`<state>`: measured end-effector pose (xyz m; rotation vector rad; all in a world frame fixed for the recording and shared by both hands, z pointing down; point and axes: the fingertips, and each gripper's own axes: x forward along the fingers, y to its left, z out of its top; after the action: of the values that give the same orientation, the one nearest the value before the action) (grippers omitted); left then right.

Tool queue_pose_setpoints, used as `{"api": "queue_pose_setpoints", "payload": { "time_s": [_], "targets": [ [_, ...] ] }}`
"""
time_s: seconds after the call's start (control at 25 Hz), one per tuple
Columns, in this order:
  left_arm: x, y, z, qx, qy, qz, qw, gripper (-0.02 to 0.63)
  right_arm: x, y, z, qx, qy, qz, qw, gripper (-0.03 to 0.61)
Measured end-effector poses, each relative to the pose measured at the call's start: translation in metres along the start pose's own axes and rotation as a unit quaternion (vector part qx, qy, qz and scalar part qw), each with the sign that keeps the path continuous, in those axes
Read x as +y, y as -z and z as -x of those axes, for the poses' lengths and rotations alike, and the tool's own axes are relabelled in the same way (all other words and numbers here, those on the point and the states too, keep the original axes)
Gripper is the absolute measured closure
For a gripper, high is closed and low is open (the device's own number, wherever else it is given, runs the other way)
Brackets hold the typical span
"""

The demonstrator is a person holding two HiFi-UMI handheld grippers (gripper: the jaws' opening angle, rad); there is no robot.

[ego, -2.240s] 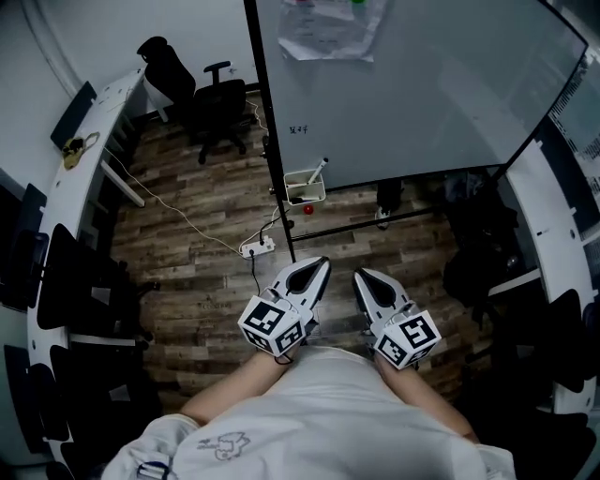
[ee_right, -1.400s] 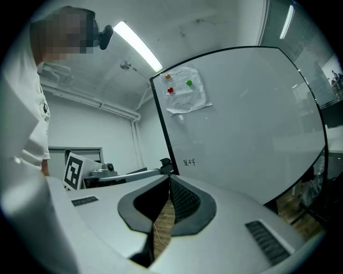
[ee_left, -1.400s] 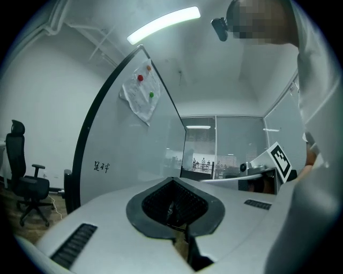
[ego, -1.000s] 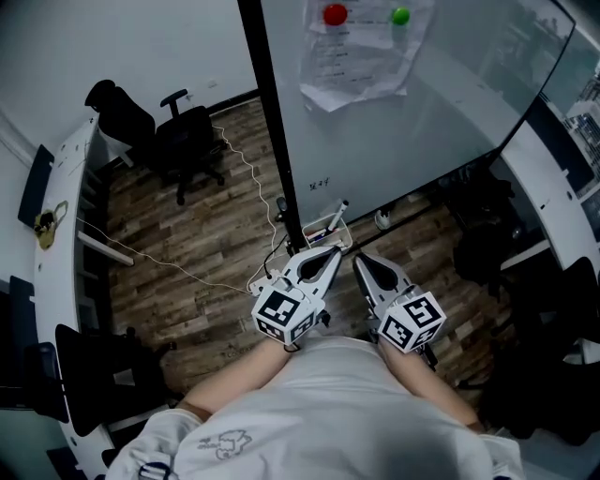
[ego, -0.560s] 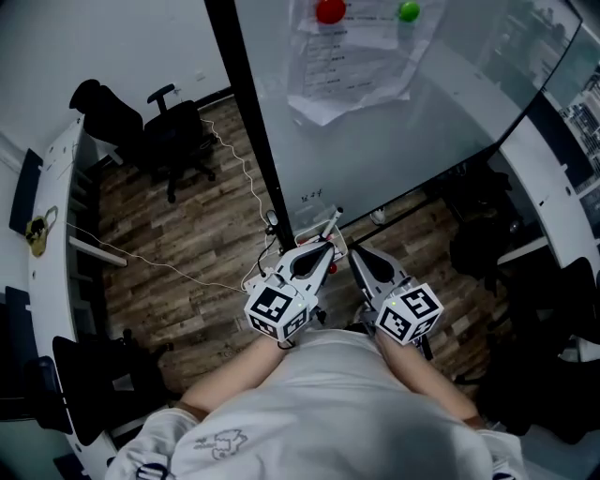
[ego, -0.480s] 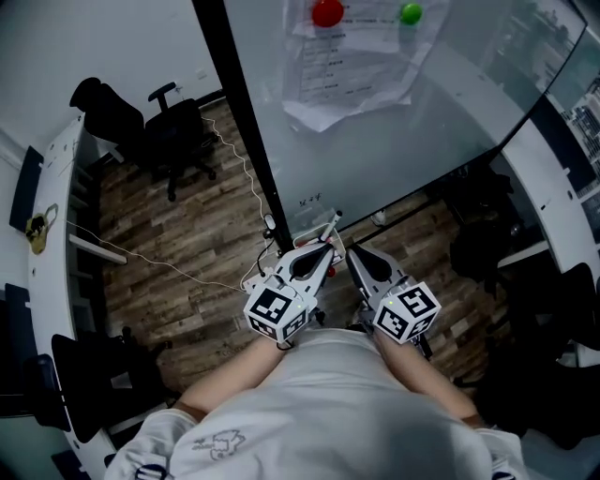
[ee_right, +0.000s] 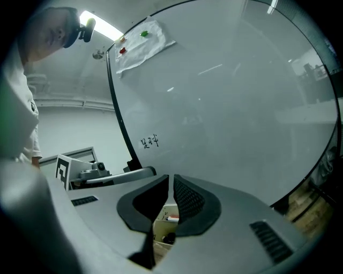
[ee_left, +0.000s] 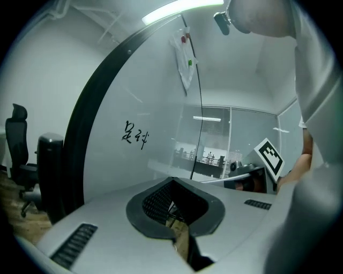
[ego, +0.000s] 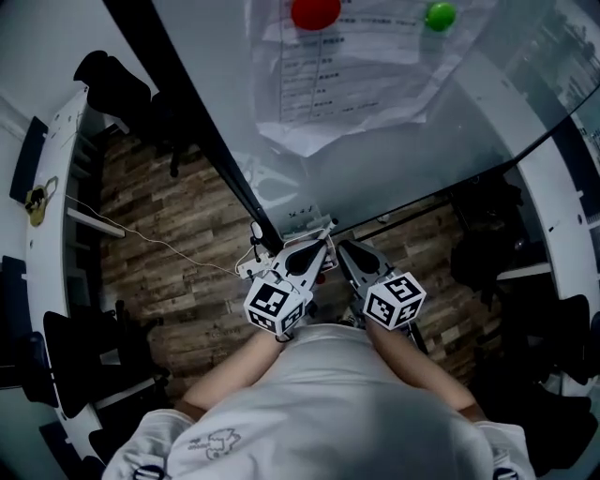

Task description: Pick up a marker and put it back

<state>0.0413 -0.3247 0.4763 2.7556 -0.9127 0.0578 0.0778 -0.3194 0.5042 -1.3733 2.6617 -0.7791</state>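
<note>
In the head view we see only a sliver of the wire tray (ego: 307,227), at 12 o'clock of the left gripper (ego: 323,247); its jaws cover the rest, so what the tray holds is hidden. The whiteboard (ego: 403,159) and the paper sheet (ego: 356,84) run off the top edge, and the sheet's print is too small to read. Through the right gripper's (ee_right: 170,178) thin slit we glimpse a red-tipped thing (ee_right: 172,219) and a dark blob (ee_right: 169,237), both too small to name.

Whiteboard (ego: 403,159), black-framed — paper sheets (ego: 347,84) under a red magnet (ego: 316,13) and a green magnet (ego: 439,15); black office chair (ego: 111,82) — wood floor (ego: 173,267).
</note>
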Motion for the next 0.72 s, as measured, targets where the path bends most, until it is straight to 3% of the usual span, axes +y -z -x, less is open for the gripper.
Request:
{"api": "queue_pose_setpoints", "payload": {
  "time_s": [0.24,0.44,0.72],
  "targets": [
    [0.012,0.022,-0.015,0.020,-0.024,-0.003,0.9995,0.609,-0.038,0.017,-0.019,0.023,0.002,-0.041,0.999,0.558],
    [0.023,0.025,-0.022,0.023,-0.047,0.005,0.9986,0.609,-0.057,0.033,-0.037,0.050,-0.006,-0.071,0.996,0.505],
    [0.028,0.034,-0.027,0.030,-0.060,0.019,0.9976,0.609,-0.070,0.046,-0.051,0.072,-0.007,-0.088,0.994,0.486]
  ]
}}
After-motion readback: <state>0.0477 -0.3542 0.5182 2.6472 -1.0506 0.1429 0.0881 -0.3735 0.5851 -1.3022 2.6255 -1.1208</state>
